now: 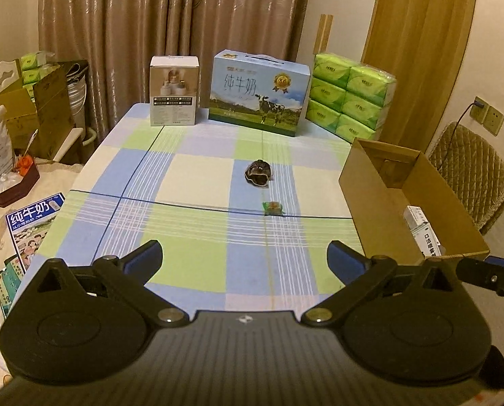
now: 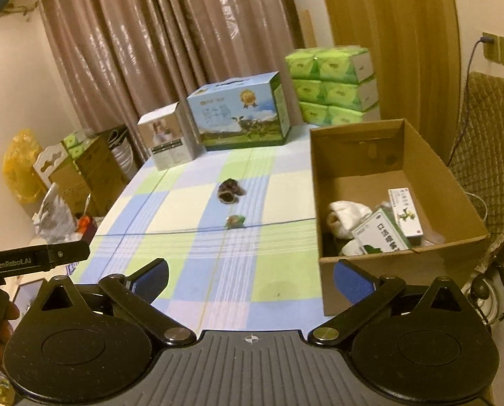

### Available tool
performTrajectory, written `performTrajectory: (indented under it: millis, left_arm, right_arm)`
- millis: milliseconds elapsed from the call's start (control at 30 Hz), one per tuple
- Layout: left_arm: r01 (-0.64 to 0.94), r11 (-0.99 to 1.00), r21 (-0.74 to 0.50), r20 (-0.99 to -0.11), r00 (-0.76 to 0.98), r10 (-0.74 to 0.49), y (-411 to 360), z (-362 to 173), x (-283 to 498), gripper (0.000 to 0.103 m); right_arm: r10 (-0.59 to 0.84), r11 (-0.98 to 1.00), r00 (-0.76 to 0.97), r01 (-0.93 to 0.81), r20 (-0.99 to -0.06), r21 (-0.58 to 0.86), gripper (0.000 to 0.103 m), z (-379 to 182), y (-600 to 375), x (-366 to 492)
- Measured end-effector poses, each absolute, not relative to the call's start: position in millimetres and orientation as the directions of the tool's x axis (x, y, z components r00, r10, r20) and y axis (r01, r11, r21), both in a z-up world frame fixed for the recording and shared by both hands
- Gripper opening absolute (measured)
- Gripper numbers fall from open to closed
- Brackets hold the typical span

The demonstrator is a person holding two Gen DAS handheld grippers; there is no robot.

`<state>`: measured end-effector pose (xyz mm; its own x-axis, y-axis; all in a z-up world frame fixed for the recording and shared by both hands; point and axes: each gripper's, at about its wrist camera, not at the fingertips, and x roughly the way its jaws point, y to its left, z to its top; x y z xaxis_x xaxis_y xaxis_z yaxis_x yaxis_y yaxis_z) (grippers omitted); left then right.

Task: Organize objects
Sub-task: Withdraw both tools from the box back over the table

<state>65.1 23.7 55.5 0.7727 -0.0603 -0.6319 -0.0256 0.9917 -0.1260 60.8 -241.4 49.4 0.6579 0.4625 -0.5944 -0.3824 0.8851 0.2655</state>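
Both the left gripper (image 1: 244, 258) and right gripper (image 2: 251, 277) are held wide and empty, since 2 small items, a dark bundle (image 1: 258, 173) and a green packet (image 1: 272, 207) at frame centre, are judged bound for the cardboard box (image 2: 353, 169) at right.

Long brown curtains (image 1: 170, 34) hang behind the table (image 1: 198, 176), which wears a cloth of blue, green and white squares. The walls (image 2: 12, 77) are pale cream. A wooden door (image 1: 417, 34) stands on the right. Near it sits a chair (image 1: 472, 172) with a quilted cover, under wall sockets (image 1: 488, 113). The light is warm and dim.
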Motion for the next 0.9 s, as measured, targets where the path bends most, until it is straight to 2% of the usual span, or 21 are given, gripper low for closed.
performTrajectory:
  millis: [433,667,800,900]
  left_arm:
    - [-0.022,0.991,-0.132,-0.641,0.765,-0.069,27.6,49.4,66.6,0.102]
    - [-0.025,0.992,-0.124,-0.646,0.761,-0.062,32.7,43.8,70.8,0.102]
    - [-0.030,0.998,-0.063,-0.629,0.778,-0.016,35.8,38.2,77.2,0.101]
    - [-0.051,0.997,-0.065,-0.622,0.783,-0.001,43.0,33.1,87.1,0.101]
  right_arm:
    - [0.472,0.878,0.641,-0.407,-0.606,0.254,0.101,44.3,-224.3,65.4]
    - [0.463,0.875,0.647,-0.442,-0.606,0.196,0.101,40.3,-207.1,68.7]
    - [0.464,0.871,0.640,-0.456,-0.612,0.184,0.101,33.8,-195.3,77.3]
    - [0.459,0.868,0.637,-0.471,-0.619,0.160,0.101,27.9,-183.1,86.2]
